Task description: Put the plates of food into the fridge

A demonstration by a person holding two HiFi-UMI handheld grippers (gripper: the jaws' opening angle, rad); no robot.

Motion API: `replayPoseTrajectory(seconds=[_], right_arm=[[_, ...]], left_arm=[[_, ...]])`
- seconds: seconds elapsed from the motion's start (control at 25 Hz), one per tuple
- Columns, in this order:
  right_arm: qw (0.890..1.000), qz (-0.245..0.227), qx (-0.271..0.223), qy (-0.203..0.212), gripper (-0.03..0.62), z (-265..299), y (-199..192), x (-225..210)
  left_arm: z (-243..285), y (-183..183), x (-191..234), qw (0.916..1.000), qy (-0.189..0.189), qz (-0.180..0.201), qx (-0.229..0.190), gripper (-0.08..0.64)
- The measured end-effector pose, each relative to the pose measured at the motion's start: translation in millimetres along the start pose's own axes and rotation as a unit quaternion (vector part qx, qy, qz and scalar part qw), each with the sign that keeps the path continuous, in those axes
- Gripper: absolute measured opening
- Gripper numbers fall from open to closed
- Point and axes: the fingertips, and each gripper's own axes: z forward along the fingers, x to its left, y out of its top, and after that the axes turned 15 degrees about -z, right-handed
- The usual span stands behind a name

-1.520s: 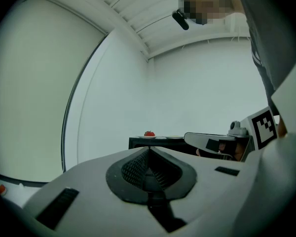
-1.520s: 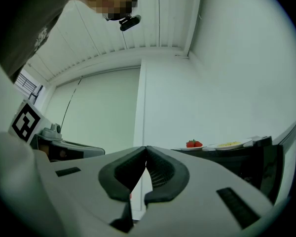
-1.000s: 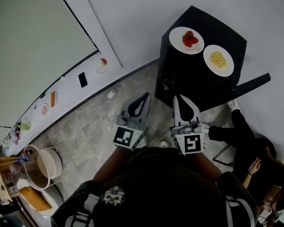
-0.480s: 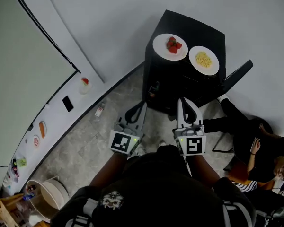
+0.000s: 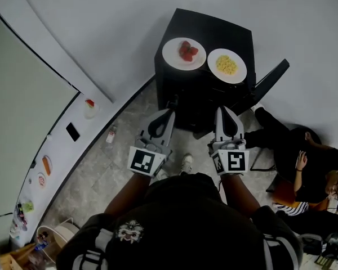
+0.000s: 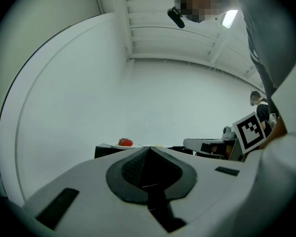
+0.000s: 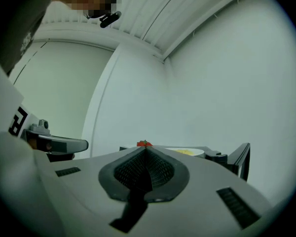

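- Head view: the person holds both grippers out in front, side by side and well apart, with their tips aimed at the black fridge (image 5: 198, 97).
- The left gripper (image 5: 169, 112) is clenched with nothing in it. In the left gripper view its two dark pads meet in a single line at the tip.
- The right gripper (image 5: 221, 110) is clenched and empty too. In the right gripper view its ribbed pads press flat against each other.
- The plate of strawberries (image 5: 183, 53) sits on top of the fridge, beyond the left gripper's tip and a little to its right. Neither gripper touches it.
- The plate of yellow food (image 5: 227, 65) also sits on the fridge top, almost straight ahead of the right gripper's tip and apart from it. It lies just beside the strawberry plate; whether the rims touch cannot be told.
- In both gripper views the strawberries show just above the closed tip, and in the right gripper view the yellow food lies to their right.
- The fridge door (image 5: 268, 82) stands swung out, ahead of the right gripper and off to its right.
- Far to the left of the left gripper runs a white ledge (image 5: 59, 151). On it are a small dish with something red (image 5: 90, 107) and a dark flat thing (image 5: 72, 131).
- A small bottle (image 5: 110, 135) lies on the grey floor (image 5: 118, 170), to the left of the left gripper.
- To the right of the right gripper, past the door, a seated person (image 5: 304, 167) in dark clothes is low on the floor.
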Motion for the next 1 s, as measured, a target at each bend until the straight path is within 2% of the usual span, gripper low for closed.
replayPoseTrajectory(seconds=[0.2, 0.24, 0.32, 0.44, 0.48, 0.56, 0.6, 0.76, 0.92, 1.0], right_arm=[[1.0, 0.016, 0.004, 0.0, 0.025, 5, -8, -13], [0.999, 0.037, 0.009, -0.004, 0.025, 7, -12, -17], [0.993, 0.112, 0.026, -0.01, 0.026, 12, -22, -26], [0.976, 0.215, 0.037, -0.003, 0.026, 20, -32, -34], [0.971, 0.237, 0.036, 0.002, 0.032, 22, -34, -36], [0.959, 0.281, 0.035, 0.012, 0.107, 27, -35, -38], [0.953, 0.302, 0.034, 0.014, 0.121, 30, -35, -40], [0.92, 0.39, 0.03, 0.004, 0.133, 39, -40, -47], [0.896, 0.443, 0.029, -0.02, 0.143, 51, -43, -55], [0.88, 0.473, 0.027, -0.03, 0.156, 58, -46, -58]], left_arm=[[19, 1, -4, 1.0, 0.0, -0.009, -0.003, 0.023], [22, -1, -4, 1.0, 0.0, -0.007, 0.0, 0.023], [26, -5, -6, 1.0, 0.0, 0.001, 0.004, 0.023], [32, -5, -12, 1.0, -0.002, 0.007, -0.001, 0.023], [33, -6, -13, 1.0, -0.001, 0.008, 0.0, 0.023], [35, -10, -13, 1.0, 0.002, 0.007, 0.005, 0.023], [36, -11, -13, 1.0, 0.004, 0.006, 0.007, 0.023], [38, -14, -14, 0.9999, 0.007, 0.007, 0.011, 0.023], [38, -14, -18, 0.9993, 0.01, 0.035, 0.009, 0.023], [40, -15, -19, 0.999, 0.01, 0.043, 0.009, 0.023]])
